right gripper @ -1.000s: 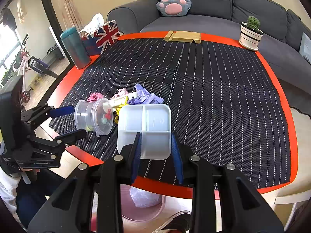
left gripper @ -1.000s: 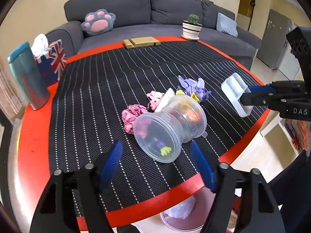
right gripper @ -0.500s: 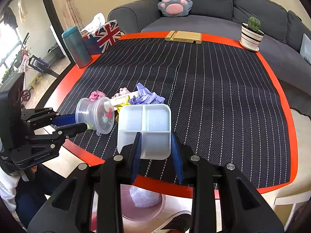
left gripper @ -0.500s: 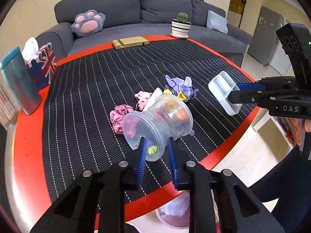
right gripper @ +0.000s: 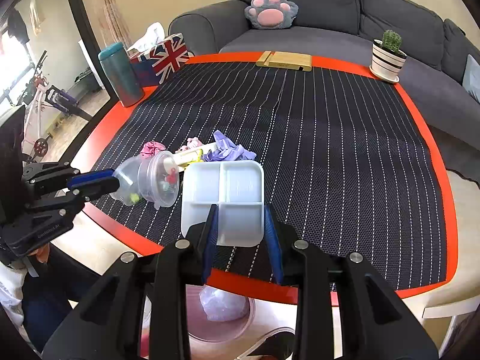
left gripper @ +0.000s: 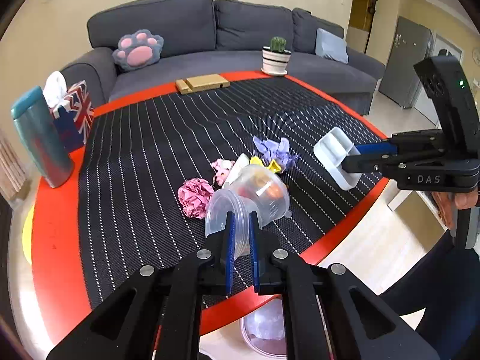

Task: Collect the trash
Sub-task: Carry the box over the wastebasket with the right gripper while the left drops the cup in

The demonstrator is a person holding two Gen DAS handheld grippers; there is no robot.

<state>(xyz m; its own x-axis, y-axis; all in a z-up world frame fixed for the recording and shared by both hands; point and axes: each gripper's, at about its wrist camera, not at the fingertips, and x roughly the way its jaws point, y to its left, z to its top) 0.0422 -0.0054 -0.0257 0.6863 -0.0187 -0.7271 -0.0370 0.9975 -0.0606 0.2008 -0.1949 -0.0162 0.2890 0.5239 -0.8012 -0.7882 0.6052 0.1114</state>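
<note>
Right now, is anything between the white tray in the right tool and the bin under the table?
Yes. The white divided tray, held by the right tool, sits over the table's red edge. The bin lies below and nearer, so the tray must clear that edge first.

- A home living room is shown.
- A grey sofa (left gripper: 228, 27) with a paw-shaped cushion (left gripper: 138, 48) is seen just behind the far edge of a round red table (left gripper: 57, 240).
- A potted cactus (right gripper: 387, 55) and a flag-printed tissue box (right gripper: 163, 57) are set near the table's far edge.
- A bicycle (right gripper: 39, 114) is parked by a window.
</note>
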